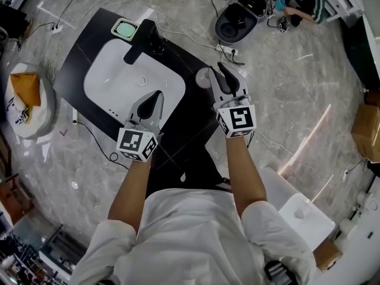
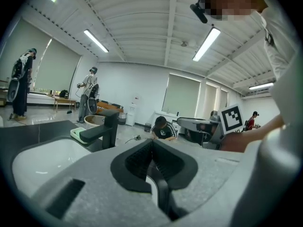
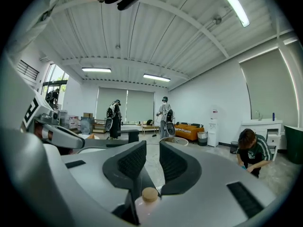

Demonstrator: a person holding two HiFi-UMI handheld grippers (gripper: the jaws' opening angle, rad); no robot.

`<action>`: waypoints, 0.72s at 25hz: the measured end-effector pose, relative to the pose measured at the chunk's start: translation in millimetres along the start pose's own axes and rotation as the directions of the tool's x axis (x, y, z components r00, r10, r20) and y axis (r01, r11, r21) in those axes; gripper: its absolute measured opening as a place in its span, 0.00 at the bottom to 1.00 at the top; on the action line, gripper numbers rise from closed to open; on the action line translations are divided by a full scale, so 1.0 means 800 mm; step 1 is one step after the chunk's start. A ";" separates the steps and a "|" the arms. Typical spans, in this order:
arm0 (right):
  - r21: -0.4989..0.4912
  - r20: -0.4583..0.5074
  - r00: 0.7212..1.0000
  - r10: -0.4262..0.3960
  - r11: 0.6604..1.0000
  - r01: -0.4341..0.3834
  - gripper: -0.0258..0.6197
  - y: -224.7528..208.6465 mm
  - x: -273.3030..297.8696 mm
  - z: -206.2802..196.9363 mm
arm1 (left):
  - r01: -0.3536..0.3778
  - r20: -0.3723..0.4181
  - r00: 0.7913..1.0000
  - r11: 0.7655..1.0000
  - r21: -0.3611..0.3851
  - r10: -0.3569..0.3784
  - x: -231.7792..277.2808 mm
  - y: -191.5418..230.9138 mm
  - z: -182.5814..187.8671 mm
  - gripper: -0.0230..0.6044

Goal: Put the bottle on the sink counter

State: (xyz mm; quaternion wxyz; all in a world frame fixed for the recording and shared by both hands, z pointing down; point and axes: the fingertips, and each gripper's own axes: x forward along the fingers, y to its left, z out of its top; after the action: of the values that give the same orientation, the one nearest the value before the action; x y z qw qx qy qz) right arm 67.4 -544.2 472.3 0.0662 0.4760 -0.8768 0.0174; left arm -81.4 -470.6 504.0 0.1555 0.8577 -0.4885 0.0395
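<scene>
Nearest the head camera, wearer [image 1: 190,236]: white short-sleeved top; both bare forearms reach forward.
Marker cubes [image 1: 138,144]: one at the rear of each gripper, with black-and-white squares facing up.
Left gripper [image 1: 157,95]: held above the near rim of the basin [image 1: 119,79]. Fingers are pressed together; the ribbed pads meet with nothing between them.
Right gripper [image 1: 218,70]: held above the right-hand end of the sink counter [image 1: 89,61], beside the left gripper but apart from it. Fingers are spread, with a clear gap between the pads, which touch nothing.
Bottle [image 3: 148,198]: pale body with a tan stopper-like cap, upright. In the right gripper view it sits low under the jaw bases, not between the pads. In the head view its pale round top shows at the counter's right edge, just beside the right jaws.
Sink counter: black, rectangular, set askew in the head view.
Basin: white, recessed in the counter.
Faucet [image 1: 142,40]: black, at the far rim of the basin, with the spout over it.
Soap dish [image 1: 124,28]: pale green, just beside the faucet.
Floor [image 1: 285,88]: grey marble pattern, with cables trailing.
Sack [image 1: 27,100]: white with orange contents, left of the counter.
Crouching person [image 1: 303,2]: on the floor, well apart from the counter.
Standing persons [image 3: 115,119]: two, wearing gear, far across the room.
</scene>
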 end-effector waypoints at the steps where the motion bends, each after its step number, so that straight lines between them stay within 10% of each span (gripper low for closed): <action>1: 0.000 0.013 1.000 0.004 1.000 -0.004 0.17 0.000 -0.008 0.014 | -0.006 0.010 1.000 1.000 0.004 0.006 -0.005 -0.004 0.008 0.06; 18: -0.006 0.211 0.977 -0.039 0.999 0.041 0.07 0.032 -0.153 0.210 | -0.079 0.180 0.982 0.989 0.126 0.056 -0.140 -0.033 0.164 0.06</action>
State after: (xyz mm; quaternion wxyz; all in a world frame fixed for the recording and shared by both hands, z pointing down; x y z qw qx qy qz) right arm 95.0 -443.9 290.7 -0.0242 0.4923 -0.8692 -0.0389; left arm -128.0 -405.5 348.6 0.0531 0.8492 -0.5254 0.0011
